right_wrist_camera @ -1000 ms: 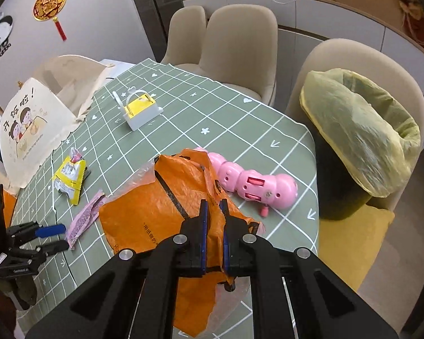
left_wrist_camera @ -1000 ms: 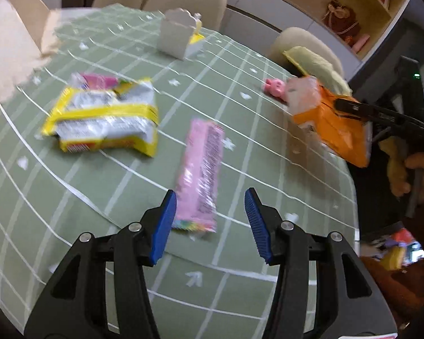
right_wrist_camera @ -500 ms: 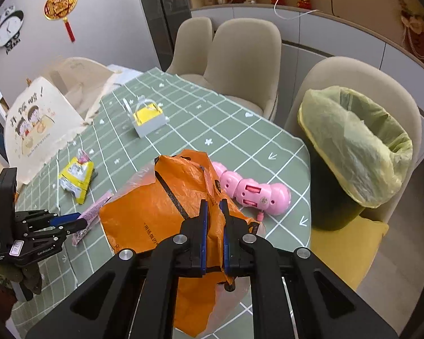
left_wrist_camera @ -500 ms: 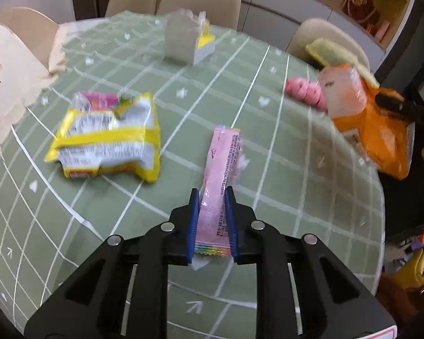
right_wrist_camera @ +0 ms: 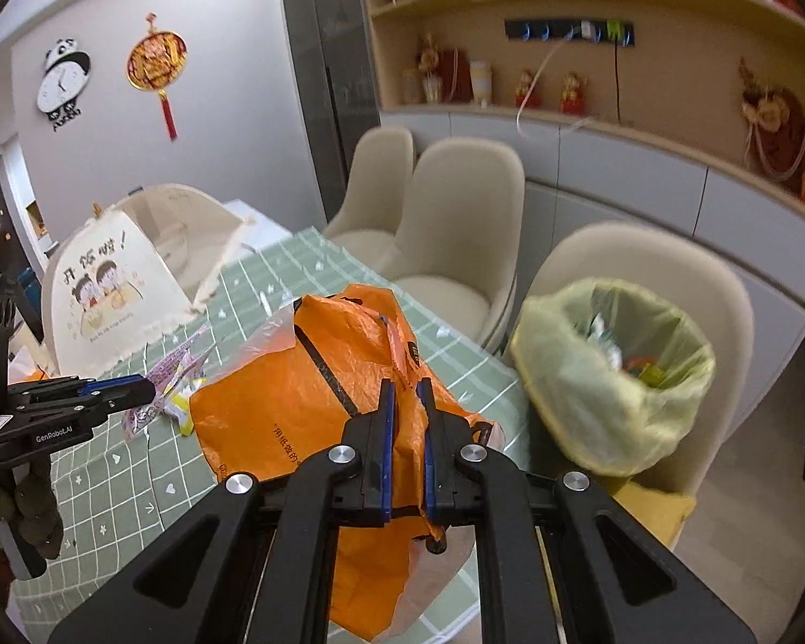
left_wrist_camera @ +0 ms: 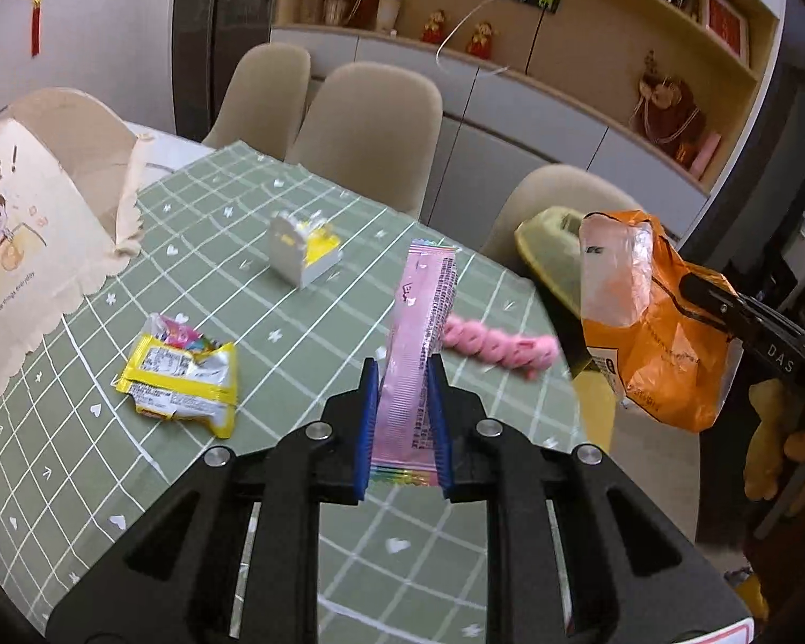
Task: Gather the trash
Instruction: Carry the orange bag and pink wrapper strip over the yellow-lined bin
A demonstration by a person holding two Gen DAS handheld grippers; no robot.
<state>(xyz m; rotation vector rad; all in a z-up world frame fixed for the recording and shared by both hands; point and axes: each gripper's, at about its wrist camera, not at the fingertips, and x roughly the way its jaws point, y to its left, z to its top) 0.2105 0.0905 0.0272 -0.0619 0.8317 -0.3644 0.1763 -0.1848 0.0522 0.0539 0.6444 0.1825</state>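
Note:
My left gripper (left_wrist_camera: 401,370) is shut on a long pink wrapper (left_wrist_camera: 421,343) and holds it upright above the green checked table (left_wrist_camera: 295,333). My right gripper (right_wrist_camera: 407,392) is shut on a crumpled orange plastic bag (right_wrist_camera: 316,392), held in the air off the table's right end; the bag also shows in the left wrist view (left_wrist_camera: 655,322). A yellow snack wrapper (left_wrist_camera: 180,378) lies on the table to the left. A bin with a yellow liner (right_wrist_camera: 617,370) stands beside the table's right end, with some trash inside.
A pink caterpillar toy (left_wrist_camera: 502,349) lies near the table's right edge. A small white and yellow box (left_wrist_camera: 303,249) stands mid-table. A beige mesh food cover (right_wrist_camera: 134,279) sits at the far left end. Beige chairs (left_wrist_camera: 370,129) line the far side.
My left gripper closed on the pink wrapper and lifted it off the table, tipping it upright. My right gripper raised the orange bag and moved toward the bin.

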